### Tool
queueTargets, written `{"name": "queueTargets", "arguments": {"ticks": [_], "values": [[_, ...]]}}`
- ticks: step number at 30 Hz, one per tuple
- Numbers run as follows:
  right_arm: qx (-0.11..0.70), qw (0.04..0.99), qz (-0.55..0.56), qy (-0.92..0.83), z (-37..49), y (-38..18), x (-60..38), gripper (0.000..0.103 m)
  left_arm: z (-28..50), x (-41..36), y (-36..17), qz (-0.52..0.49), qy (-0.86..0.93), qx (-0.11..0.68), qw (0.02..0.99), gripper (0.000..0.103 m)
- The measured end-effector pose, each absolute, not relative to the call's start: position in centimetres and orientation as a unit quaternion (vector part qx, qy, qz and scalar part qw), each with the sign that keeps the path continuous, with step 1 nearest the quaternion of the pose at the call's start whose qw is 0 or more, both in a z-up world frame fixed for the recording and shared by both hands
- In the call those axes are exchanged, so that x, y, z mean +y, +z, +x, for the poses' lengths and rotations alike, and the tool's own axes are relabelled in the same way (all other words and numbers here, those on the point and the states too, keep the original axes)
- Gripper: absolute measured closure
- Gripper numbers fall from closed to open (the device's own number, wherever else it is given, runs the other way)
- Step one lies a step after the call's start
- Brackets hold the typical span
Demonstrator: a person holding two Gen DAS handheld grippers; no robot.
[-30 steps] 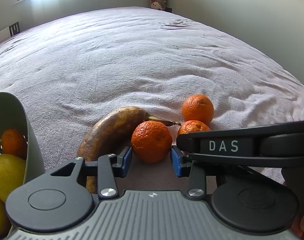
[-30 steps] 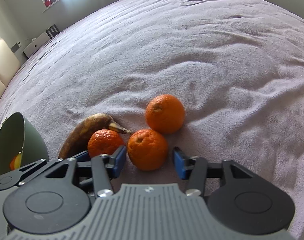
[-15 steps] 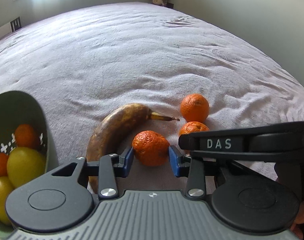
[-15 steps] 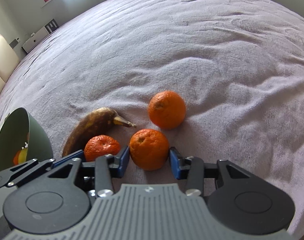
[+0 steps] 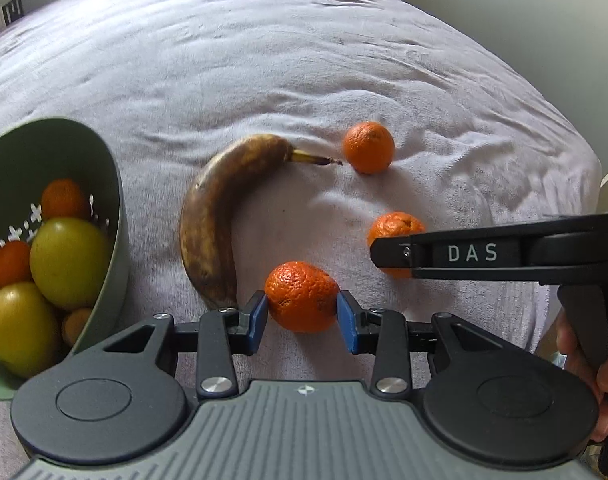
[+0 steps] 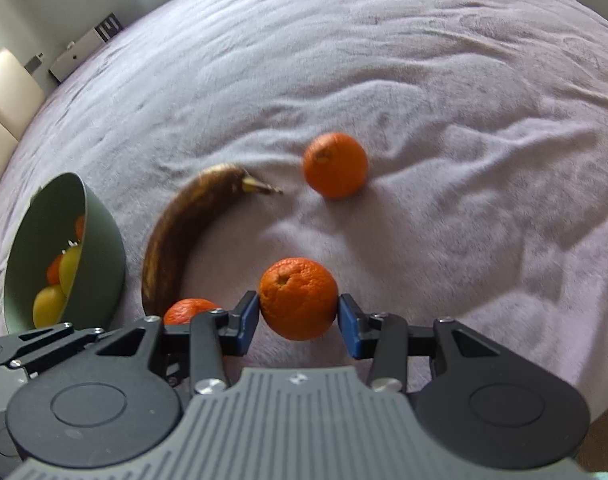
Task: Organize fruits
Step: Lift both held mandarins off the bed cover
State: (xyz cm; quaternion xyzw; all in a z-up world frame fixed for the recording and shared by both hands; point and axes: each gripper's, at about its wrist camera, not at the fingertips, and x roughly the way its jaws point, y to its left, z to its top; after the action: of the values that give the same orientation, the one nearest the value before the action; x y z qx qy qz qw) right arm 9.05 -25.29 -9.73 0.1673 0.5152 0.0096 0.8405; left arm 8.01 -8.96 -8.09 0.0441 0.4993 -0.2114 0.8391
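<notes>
My left gripper [image 5: 301, 316] is shut on a wrinkled mandarin [image 5: 301, 296], held a little above the blanket beside a brown, overripe banana [image 5: 211, 232]. My right gripper [image 6: 298, 320] is shut on a smoother orange [image 6: 298, 296], also off the blanket. In the left wrist view that orange [image 5: 396, 226] peeks out behind the right gripper's black arm. In the right wrist view the mandarin [image 6: 189, 310] shows at lower left, near the banana [image 6: 175, 236]. A third orange [image 5: 368, 152] [image 6: 335, 164] lies loose by the banana's stem.
A green bowl [image 5: 115, 208] [image 6: 103, 240] stands to the left, holding yellow-green fruits and several oranges. Everything rests on a wide bed with a rumpled lilac-grey blanket [image 5: 304, 60]. The bed's edge drops off at the right. A person's hand [image 5: 584, 360] grips the right tool.
Both grippers closed on their fruits and lifted them off the blanket, pulling back and tilting down. The held fruits now sit apart from the banana and the third orange. More of the bowl shows.
</notes>
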Motion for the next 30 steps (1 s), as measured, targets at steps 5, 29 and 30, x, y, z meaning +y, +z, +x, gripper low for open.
{"name": "queueTargets", "arguments": {"ticks": [5,29,30], "values": [[0.521,0.839,0.159,0.010,9.1,-10.4,-25.1,0.062,8.3,-7.8,-8.6,0.002,-0.219,0.483,0.848,0.061],[0.514,0.850,0.111,0.017,8.9,-10.1,-24.0,0.057,5.3,-9.8,-9.9,0.135,-0.211,0.414,0.875,0.040],[0.513,0.852,0.103,0.018,8.9,-10.1,-23.8,0.056,5.3,-9.7,-10.0,0.134,-0.211,0.415,0.875,0.040]]}}
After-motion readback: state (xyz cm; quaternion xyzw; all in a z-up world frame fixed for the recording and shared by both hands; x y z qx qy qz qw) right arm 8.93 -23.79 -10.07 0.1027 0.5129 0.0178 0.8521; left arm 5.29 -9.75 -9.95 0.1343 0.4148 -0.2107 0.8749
